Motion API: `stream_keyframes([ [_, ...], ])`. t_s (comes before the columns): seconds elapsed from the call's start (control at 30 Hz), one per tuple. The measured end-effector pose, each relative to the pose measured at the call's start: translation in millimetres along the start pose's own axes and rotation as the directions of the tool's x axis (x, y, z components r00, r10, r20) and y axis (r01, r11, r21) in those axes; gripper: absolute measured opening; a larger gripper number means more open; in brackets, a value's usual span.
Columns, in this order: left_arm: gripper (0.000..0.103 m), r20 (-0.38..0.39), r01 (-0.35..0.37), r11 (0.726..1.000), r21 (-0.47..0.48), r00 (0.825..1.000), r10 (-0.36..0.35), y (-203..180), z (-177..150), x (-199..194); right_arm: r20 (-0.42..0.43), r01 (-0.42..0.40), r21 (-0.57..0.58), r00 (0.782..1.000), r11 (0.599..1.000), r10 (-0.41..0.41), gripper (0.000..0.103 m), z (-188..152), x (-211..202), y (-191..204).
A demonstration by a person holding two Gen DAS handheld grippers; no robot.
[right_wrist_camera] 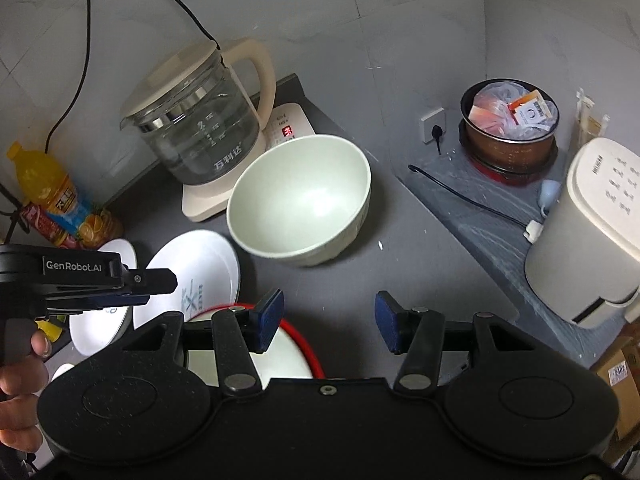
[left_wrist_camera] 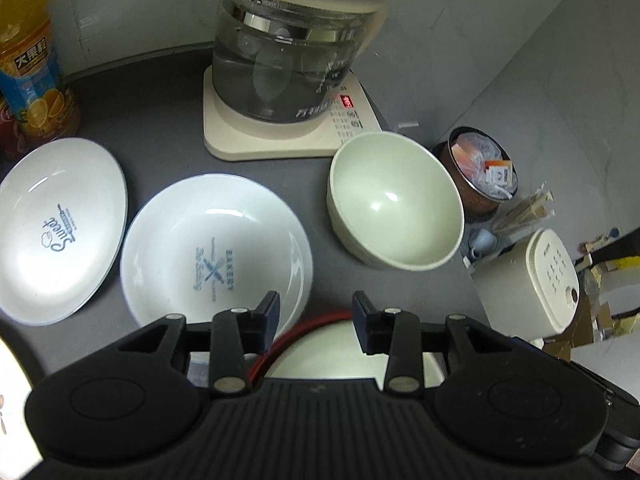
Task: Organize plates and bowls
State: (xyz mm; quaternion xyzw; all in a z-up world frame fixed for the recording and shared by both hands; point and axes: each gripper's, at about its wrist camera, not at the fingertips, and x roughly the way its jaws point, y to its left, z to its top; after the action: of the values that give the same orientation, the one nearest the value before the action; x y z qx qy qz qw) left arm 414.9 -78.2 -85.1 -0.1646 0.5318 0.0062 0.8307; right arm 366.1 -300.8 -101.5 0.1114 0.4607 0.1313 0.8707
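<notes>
Plates (left_wrist_camera: pixel 216 248) lettered "BAKERY", "Sweet" (left_wrist_camera: pixel 60 228) — both hand-held grippers (left_wrist_camera: pixel 316 320) (right_wrist_camera: pixel 329 322) agape, empty

The dark grey worktop (left_wrist_camera: pixel 160 120) carries two white plates (left_wrist_camera: pixel 60 232) (left_wrist_camera: pixel 216 256) side by side, a pale green bowl (left_wrist_camera: pixel 394 204), and a red-rimmed dish (left_wrist_camera: pixel 320 354) at the near edge. At the back edge — a glass kettle (left_wrist_camera: pixel 288 52) on its cream base (left_wrist_camera: pixel 280 140), with an orange-juice bottle (left_wrist_camera: pixel 32 64) in the back left corner.

Dim fisheye views, overhead glare on white plates (left_wrist_camera: pixel 60 232), perhaps slight blur.
</notes>
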Motion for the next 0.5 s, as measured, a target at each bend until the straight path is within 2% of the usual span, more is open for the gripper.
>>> stream_keyframes([
  [0.5,0.038,0.011,-0.023,0.997,-0.071,1.0,0.024,-7,38,46,-0.059,-0.05,-0.006,0.997,0.999,0.05,0.051,46,60,-14],
])
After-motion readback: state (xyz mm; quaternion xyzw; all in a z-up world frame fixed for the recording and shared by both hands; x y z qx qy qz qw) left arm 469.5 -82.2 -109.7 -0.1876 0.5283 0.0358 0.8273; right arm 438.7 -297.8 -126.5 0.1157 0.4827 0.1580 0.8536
